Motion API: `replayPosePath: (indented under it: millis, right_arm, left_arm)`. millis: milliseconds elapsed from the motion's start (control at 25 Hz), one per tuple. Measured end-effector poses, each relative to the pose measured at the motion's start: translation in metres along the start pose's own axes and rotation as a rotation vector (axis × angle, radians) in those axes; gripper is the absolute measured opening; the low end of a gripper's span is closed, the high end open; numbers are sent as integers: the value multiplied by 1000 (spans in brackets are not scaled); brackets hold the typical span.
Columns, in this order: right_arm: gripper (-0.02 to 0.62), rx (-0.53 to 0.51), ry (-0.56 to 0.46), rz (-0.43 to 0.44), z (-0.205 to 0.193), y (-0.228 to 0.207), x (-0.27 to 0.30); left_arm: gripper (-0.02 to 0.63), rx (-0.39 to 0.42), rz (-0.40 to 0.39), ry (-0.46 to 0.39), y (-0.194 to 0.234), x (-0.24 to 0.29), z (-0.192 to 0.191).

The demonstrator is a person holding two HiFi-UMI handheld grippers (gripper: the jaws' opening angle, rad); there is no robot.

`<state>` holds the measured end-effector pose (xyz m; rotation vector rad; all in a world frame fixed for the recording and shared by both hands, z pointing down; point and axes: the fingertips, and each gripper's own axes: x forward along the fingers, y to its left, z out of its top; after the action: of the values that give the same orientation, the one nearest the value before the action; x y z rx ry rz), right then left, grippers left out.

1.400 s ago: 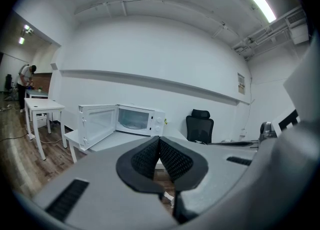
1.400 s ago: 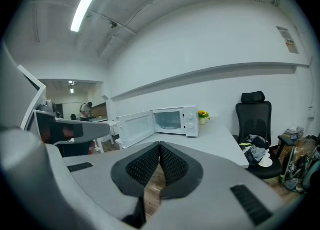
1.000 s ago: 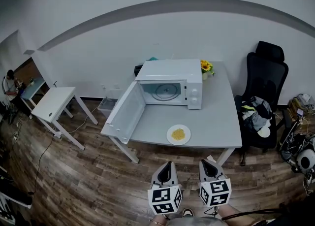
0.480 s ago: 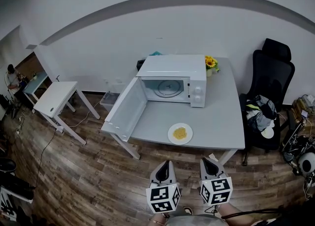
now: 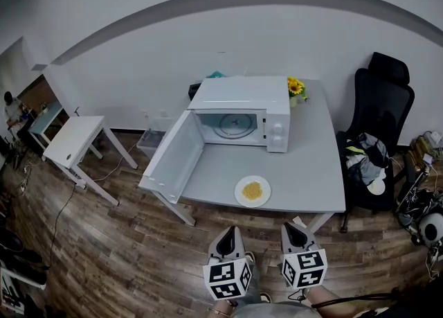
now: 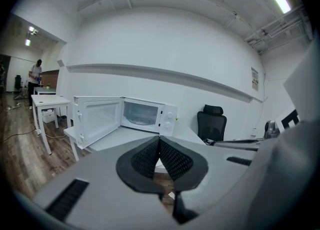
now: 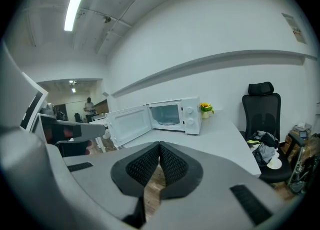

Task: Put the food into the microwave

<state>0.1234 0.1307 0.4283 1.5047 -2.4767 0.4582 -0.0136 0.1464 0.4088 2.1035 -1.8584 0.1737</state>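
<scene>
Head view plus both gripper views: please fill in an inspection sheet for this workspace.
Surface: grey table, mostly bare.
Job's things: white microwave, door swung open, only the turntable inside; plate of yellow food near the table's front edge, untouched.
Clutter: sunflower pot at the microwave's back right corner.
Grippers: left claw and right claw both shut, empty, short of the table.
Cables: one cable trails over the wood floor at the left.
Surroundings: small white table at the left; black office chair at the right, with a bundle on its seat.
</scene>
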Motion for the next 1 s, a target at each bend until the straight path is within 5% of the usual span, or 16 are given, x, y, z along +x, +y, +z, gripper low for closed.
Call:
replayPosePath:
  millis: [1000]
  right_arm:
    - [15, -12, -26, -32, 58, -16, 110]
  left_arm:
    - [2, 5, -37, -11, 49, 107, 51]
